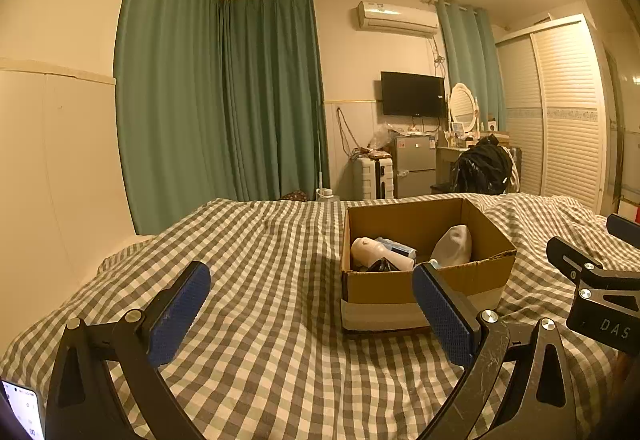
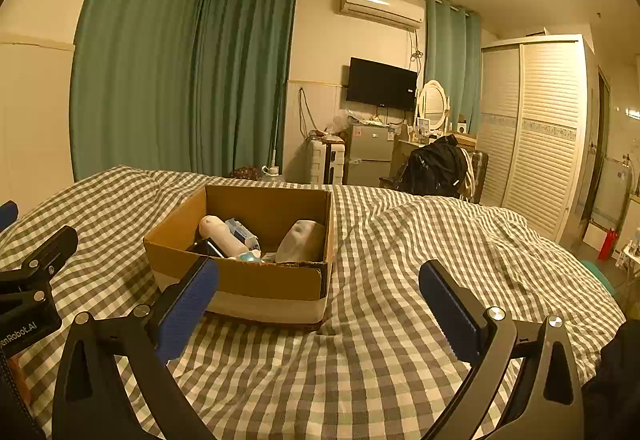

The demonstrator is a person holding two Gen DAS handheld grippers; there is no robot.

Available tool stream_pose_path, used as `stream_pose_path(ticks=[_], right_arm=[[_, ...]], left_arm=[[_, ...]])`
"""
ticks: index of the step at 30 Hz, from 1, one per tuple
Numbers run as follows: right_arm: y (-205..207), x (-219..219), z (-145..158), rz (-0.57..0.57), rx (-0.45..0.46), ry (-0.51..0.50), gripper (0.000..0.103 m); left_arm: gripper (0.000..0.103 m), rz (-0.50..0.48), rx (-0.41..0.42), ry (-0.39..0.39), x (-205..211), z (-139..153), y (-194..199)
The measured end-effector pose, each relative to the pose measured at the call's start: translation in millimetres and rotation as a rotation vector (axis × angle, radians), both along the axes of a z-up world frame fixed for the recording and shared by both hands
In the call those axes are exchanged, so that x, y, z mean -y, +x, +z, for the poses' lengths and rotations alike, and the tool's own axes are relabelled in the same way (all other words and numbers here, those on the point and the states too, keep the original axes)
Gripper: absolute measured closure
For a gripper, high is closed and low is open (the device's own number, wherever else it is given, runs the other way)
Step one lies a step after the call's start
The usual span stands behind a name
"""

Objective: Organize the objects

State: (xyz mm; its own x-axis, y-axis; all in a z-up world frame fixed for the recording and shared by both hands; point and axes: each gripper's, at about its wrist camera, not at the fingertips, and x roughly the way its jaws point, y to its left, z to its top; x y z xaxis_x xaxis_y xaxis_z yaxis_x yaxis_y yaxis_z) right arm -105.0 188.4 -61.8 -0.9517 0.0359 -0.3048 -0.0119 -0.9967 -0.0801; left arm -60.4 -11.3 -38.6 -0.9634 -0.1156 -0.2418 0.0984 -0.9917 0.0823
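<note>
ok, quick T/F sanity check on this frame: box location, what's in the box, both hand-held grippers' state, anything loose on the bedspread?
1. The cardboard box sits on the checked bedspread. True.
2. The box is empty. False: it holds a white handheld device, a grey-white rounded item and a few smaller things.
3. The left hand-held gripper is shut on an object. False: it is open, nothing between its fingers.
4. The right hand-held gripper is open and empty. True.
5. The box flaps are taped closed on top. False: the top is open.
</note>
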Motion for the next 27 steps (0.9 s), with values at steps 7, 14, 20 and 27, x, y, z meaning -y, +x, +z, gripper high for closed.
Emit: stream_pose_path(ticks=[7,14,20,27], right_arm=[[-0.8,-1.4,-0.4,-0.002,0.010,-0.008,0.002],[-1.1,-1.0,-0.8,-0.001,0.012,-0.005,0.002],[-0.9,-1.1,-1.0,-0.001,0.013,-0.003,0.002],[-0.7,-1.2,-1.2,-0.001,0.013,-0.003,0.002]], left_arm=[[0.000,-0.003,0.005,-0.002,0.3,-1.3,-1.1],[0.000,0.001,0.003,-0.003,0.3,-2.5,-0.6],[0.000,0.010,0.007,-0.014,-0.4,-4.5,-0.2],[0.000,0.008,0.010,-0.011,0.7,-4.2,0.2]])
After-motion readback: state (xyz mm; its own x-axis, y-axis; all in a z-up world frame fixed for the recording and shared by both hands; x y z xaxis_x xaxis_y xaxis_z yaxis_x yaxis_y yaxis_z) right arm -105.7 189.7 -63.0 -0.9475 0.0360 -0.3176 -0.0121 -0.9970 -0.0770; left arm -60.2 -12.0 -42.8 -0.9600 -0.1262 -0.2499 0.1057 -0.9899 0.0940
